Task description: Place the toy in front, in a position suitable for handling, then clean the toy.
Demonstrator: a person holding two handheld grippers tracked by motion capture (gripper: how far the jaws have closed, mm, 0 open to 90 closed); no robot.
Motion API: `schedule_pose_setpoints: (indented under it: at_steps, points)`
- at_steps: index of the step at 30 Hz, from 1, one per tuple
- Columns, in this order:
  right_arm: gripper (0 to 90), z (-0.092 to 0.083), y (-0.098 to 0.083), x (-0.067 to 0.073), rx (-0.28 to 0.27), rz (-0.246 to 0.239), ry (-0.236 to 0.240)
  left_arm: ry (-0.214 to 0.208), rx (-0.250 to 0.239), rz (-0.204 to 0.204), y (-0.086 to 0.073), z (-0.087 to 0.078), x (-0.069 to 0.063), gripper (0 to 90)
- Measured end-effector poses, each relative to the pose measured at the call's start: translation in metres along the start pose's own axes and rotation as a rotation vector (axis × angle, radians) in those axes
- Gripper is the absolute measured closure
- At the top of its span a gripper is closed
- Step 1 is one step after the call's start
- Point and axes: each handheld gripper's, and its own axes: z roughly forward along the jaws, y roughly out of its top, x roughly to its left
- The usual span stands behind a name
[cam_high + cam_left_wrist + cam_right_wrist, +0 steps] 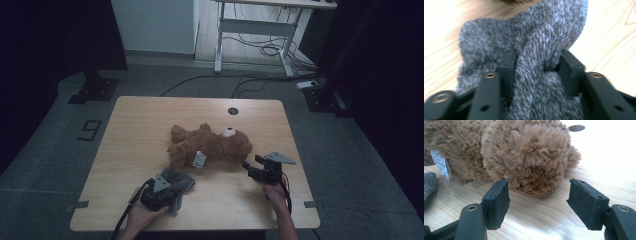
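Grey knitted sock (541,45), fuzzy and bunched, runs lengthwise away from your left claw (537,66), clamped on it; your right claw (539,195) gapes before the plush bear (524,152).

Dim room. Light wood surface (150,125) with a round cable hole (233,111) sits on grey carpet floor (350,165). White-framed desk (260,30) behind, cables (260,50) trailing under it. Pale wall (150,25); dark stands (95,85) on both sides.
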Motion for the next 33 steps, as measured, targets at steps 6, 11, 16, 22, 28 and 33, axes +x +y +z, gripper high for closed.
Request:
schedule_pose_setpoints:
  at_steps: [6,11,16,22,28,33]
  points:
    - [33.0,0.0,-0.001,-0.002,0.0,0.003,-0.002,-0.016,-0.019,-0.012,-0.001,-0.002,0.006,71.2]
    - [33.1,-0.002,-0.001,-0.004,-0.002,0.004,-0.004,-0.052,-0.049,-0.026,0.0,-0.011,0.014,74.3]
    - [33.1,-0.002,-0.001,-0.004,-0.005,0.004,-0.004,-0.082,-0.096,-0.048,0.005,-0.029,0.023,75.3]
    - [33.1,-0.002,-0.001,-0.004,-0.003,0.004,-0.003,-0.097,-0.112,-0.063,0.004,-0.034,0.028,75.3]
    - [33.1,-0.004,0.0,-0.005,-0.012,0.008,-0.006,-0.113,-0.152,-0.075,0.007,-0.045,0.035,75.3]
    - [33.1,-0.005,0.0,-0.007,-0.012,0.013,-0.01,-0.116,-0.176,-0.083,0.008,-0.054,0.039,75.2]
